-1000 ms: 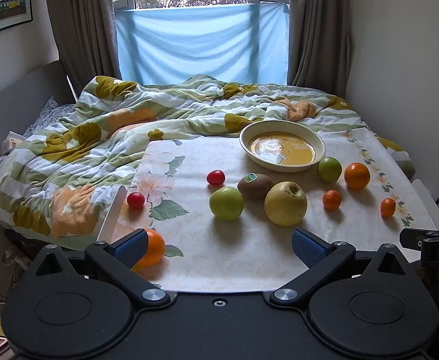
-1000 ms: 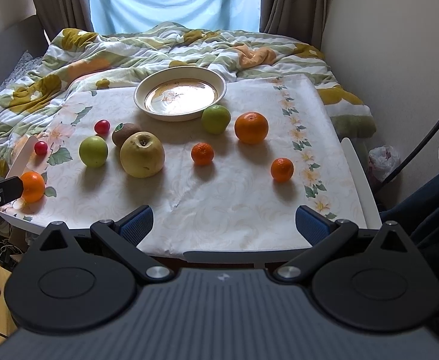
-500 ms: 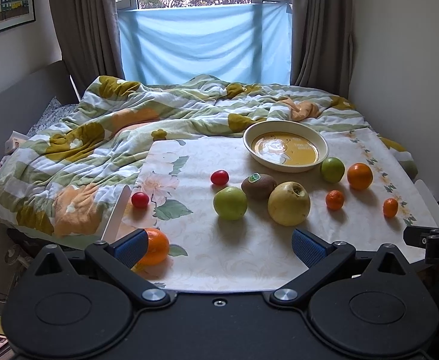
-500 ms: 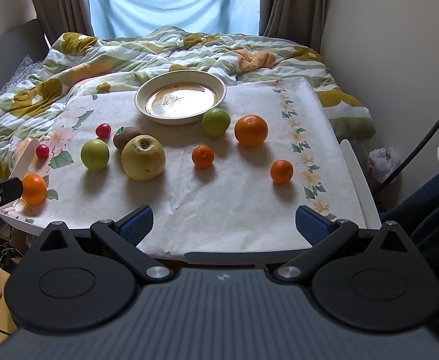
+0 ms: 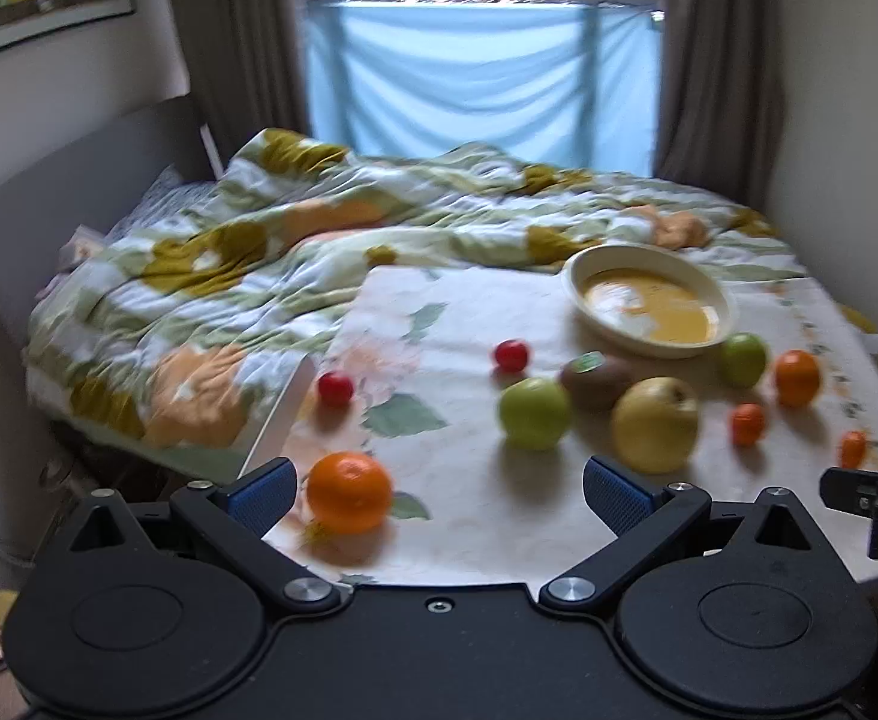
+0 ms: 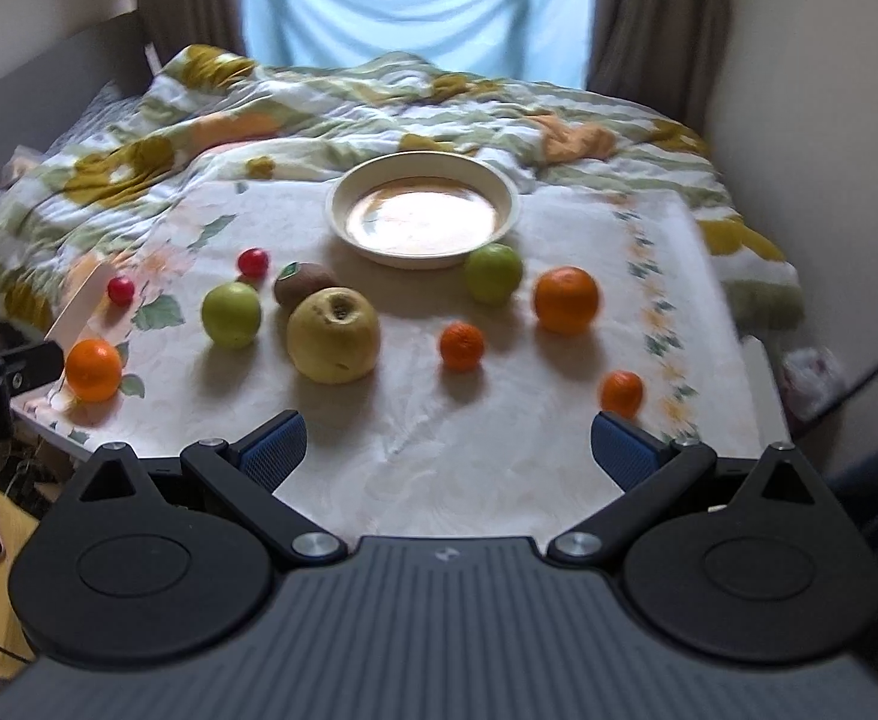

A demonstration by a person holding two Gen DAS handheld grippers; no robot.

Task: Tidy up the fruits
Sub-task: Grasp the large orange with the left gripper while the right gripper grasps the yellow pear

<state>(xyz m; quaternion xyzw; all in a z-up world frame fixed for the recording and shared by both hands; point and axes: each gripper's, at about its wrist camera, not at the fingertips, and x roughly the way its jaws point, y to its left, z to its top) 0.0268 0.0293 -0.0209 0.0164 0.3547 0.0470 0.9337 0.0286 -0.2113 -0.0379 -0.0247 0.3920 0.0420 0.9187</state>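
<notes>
Left gripper (image 5: 436,489) with blue ribbed pads spread wide, gripping nothing, hovering over the near left edge of the white floral-cloth table (image 5: 475,516). Just beside its left pad (image 5: 259,489), a large round orange (image 5: 349,492) on the near left corner. Farther back, two small red cherry tomatoes: one (image 5: 335,388) at the left edge, one (image 5: 511,355) more central. Right of those, a round green apple (image 5: 534,413), a brown kiwi with a green sticker (image 5: 596,381) just behind it, and a big yellow apple (image 5: 655,433) touching or nearly touching the kiwi; blur prevents certainty.

At the far middle, an empty cream shallow bowl with an orange-tinted base (image 6: 422,216). Just beside its near right rim, a second green apple (image 6: 493,273); right of that, another large orange (image 6: 565,300). Nearer, a small tangerine (image 6: 462,347), and a second small tangerine (image 6: 621,391) close above the right pad (image 6: 625,450).

Right gripper (image 6: 446,447) likewise spread wide, empty, over the near edge. Behind the table, a rumpled green-and-yellow floral duvet (image 6: 319,114).
</notes>
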